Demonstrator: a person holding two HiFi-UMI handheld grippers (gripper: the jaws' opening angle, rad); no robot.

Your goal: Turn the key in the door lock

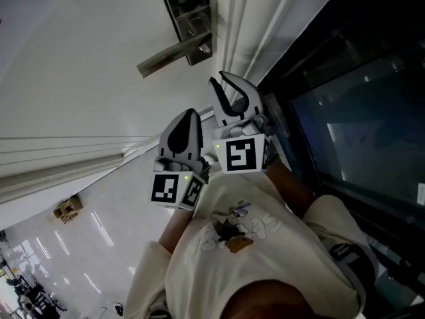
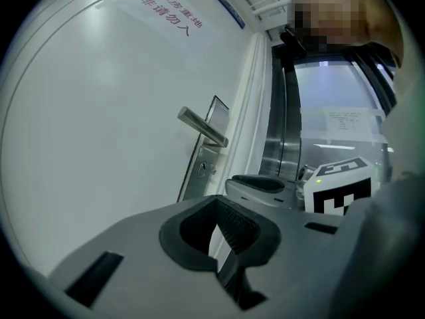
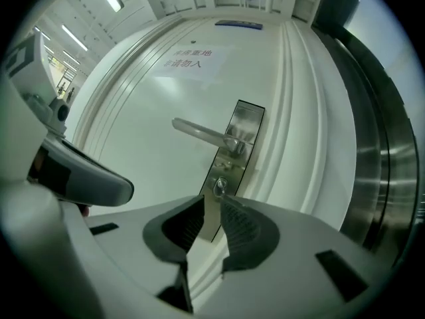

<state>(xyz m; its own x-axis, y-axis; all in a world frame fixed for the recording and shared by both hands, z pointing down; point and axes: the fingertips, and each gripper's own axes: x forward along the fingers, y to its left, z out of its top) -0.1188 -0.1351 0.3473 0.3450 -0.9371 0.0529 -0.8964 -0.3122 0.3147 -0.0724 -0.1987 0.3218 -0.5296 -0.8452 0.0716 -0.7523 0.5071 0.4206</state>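
The white door point(image 1: 80, 52) carries a steel lever handle point(image 1: 174, 54) on a long lock plate point(image 3: 234, 158). A small key point(image 3: 219, 187) sticks out of the keyhole below the lever; it also shows as the key point(image 2: 202, 169) in the left gripper view. My right gripper point(image 3: 212, 208) points level at the lock with its jaws apart and nothing between them; the key sits just beyond its tips. In the head view the right gripper point(image 1: 224, 88) is nearer the handle. My left gripper point(image 1: 186, 128) hangs beside and behind it. The left gripper point(image 2: 216, 211) is shut and empty.
A ribbed white door frame point(image 3: 302, 111) runs along the lock side, with a steel post and dark glass panel point(image 1: 358, 111) beyond it. A paper notice with red print point(image 3: 189, 60) hangs on the door above the handle. Glossy floor point(image 1: 86, 244) lies below.
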